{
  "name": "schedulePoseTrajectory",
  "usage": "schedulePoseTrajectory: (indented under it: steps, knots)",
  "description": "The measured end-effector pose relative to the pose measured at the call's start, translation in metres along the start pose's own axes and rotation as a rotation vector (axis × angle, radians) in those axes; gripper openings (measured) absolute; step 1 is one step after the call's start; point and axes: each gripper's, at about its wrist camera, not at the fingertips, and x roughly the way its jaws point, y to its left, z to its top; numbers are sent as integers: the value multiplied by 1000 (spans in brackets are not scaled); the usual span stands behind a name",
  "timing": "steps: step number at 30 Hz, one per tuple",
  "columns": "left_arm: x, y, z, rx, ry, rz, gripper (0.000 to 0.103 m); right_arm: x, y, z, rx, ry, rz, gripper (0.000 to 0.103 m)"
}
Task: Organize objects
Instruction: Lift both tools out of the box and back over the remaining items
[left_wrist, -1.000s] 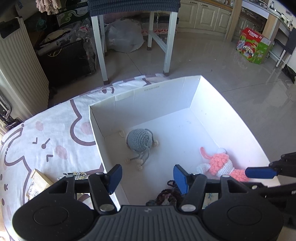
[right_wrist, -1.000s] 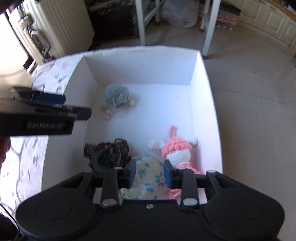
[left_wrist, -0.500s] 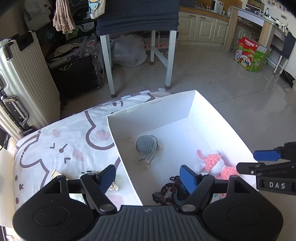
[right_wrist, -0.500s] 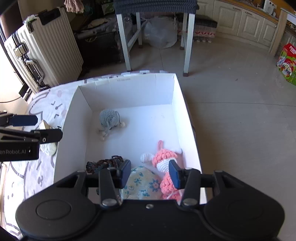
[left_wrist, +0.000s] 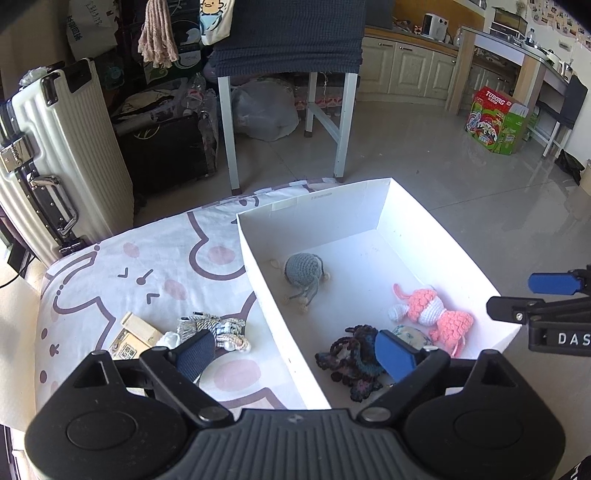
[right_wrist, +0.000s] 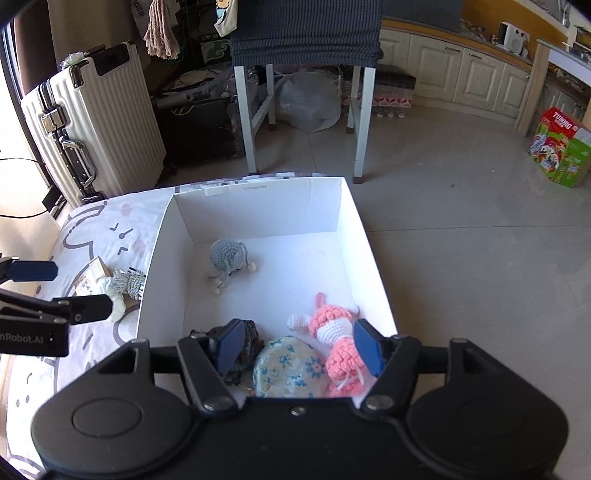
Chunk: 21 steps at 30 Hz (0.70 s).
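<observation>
The white box (right_wrist: 373, 266) sits on a cartoon-print sheet (left_wrist: 147, 258) and has four things in it. A grey crochet toy (right_wrist: 226, 255) lies toward 11 o'clock on the box floor. A pink crochet doll (right_wrist: 334, 332) is at 5 o'clock by the right wall, and a floral pouch (right_wrist: 290, 369) sits at 6 o'clock, touching the doll. A dark crochet piece (left_wrist: 349, 360) is at 7 o'clock.

The right claw (right_wrist: 299, 350) is wide open over the pouch, holding nothing. The left claw (left_wrist: 295, 354) is also spread wide and empty, straddling the box's left wall.

Only the left view clearly shows the stuff outside the box: a grey-white yarn bundle (left_wrist: 214, 328) and a small wooden block (left_wrist: 138, 330). The pouch pattern only shows properly in the right view.
</observation>
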Motion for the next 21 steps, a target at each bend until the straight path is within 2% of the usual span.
schedulePoseTrajectory:
  steps: [7,11,15,21]
  knots:
    - [-1,8,-12,-22,-4,1,102,-12,-4,-12,21,-21,-37,81]
    - [1,11,-16,-33,-2,-4,103,-13,-6,-17,36,-26,-61,87]
    - [4,13,-19,-42,4,-4,103,-15,-8,-21,42,-38,-77,97]
    - [6,16,-22,-57,-3,5,103,-14,-8,-26,43,-40,-99,103]
